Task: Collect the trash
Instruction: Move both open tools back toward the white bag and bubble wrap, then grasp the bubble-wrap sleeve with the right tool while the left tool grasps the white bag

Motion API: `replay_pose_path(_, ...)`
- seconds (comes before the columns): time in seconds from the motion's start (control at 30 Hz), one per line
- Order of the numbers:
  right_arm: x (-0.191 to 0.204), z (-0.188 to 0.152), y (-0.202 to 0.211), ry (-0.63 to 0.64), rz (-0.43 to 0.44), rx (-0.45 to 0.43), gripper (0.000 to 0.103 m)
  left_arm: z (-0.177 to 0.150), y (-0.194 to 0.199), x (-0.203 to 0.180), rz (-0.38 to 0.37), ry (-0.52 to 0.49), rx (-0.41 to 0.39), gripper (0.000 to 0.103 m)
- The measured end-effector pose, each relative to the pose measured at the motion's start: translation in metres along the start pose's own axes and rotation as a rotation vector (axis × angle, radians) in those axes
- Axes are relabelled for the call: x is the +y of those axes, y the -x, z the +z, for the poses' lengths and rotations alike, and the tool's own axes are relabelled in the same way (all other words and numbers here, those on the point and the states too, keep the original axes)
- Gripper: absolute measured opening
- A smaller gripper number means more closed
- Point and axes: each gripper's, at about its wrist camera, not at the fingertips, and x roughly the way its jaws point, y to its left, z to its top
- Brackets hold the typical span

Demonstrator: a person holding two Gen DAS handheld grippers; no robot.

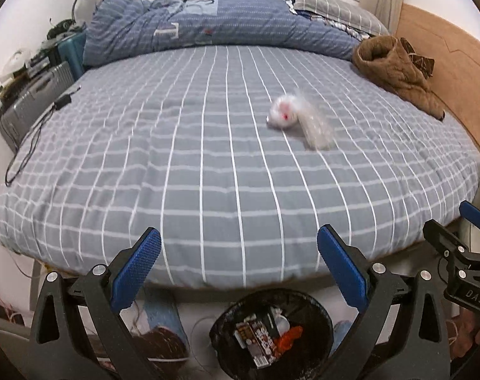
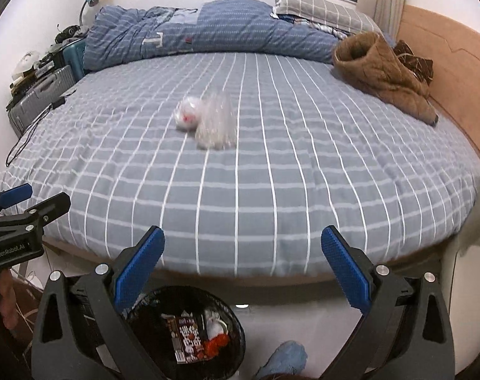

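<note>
A crumpled white wad with red spots (image 1: 282, 112) (image 2: 189, 114) lies on the grey checked bed (image 1: 189, 171) (image 2: 303, 174), touching a clear plastic wrapper (image 1: 316, 126) (image 2: 215, 123). Below the bed's front edge stands a black-lined trash bin (image 1: 220, 326) (image 2: 141, 313) holding a dark snack packet and red scraps. My left gripper (image 1: 239, 272) is open above the bin, nothing between its blue pads. My right gripper (image 2: 243, 269) is open too, empty, just right of the bin. Each gripper shows at the edge of the other's view.
A rolled blue duvet (image 1: 208, 28) and grey pillow (image 1: 331, 3) lie at the bed's far side. A brown quilted jacket (image 1: 395, 72) sits by the wooden headboard (image 1: 445, 63). A black cable (image 1: 34, 139) trails off the left edge near suitcases (image 1: 34, 98).
</note>
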Motion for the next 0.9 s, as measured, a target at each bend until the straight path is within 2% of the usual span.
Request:
replay_pose_path(0.23, 0.006, 0.040, -0.030, 0.036, 0.022, -0.006, 0.095, 0.039, -0.023, 0.004, 0.007, 0.007, -0.008, 0.097)
replay_pose_path(0.3, 0.008, 0.050, -0.043, 0.043, 0.033, 0.001, 0.092, 0.049, -0.034, 0.006, 0.008, 0.007, -0.007, 0.097)
replay_pose_path(0.57, 0.016, 0.093, -0.125, 0.062, 0.092, 0.056, 0.085, 0.088, -0.096, 0.008, 0.011, 0.001, 0.010, 0.097)
replay_pose_path(0.73, 0.017, 0.110, -0.174, 0.050, 0.123, 0.080, 0.083, 0.100, -0.133, 0.011, -0.007, -0.003, 0.025, 0.097)
replay_pose_path(0.83, 0.021, 0.117, -0.202, 0.054, 0.131, 0.103, 0.073, 0.106, -0.152, 0.012, -0.023, 0.003, 0.029, 0.097)
replay_pose_path(0.9, 0.021, 0.119, -0.217, 0.051, 0.149, 0.123, 0.061, 0.110, -0.160, 0.010, -0.034, -0.001, 0.028, 0.097)
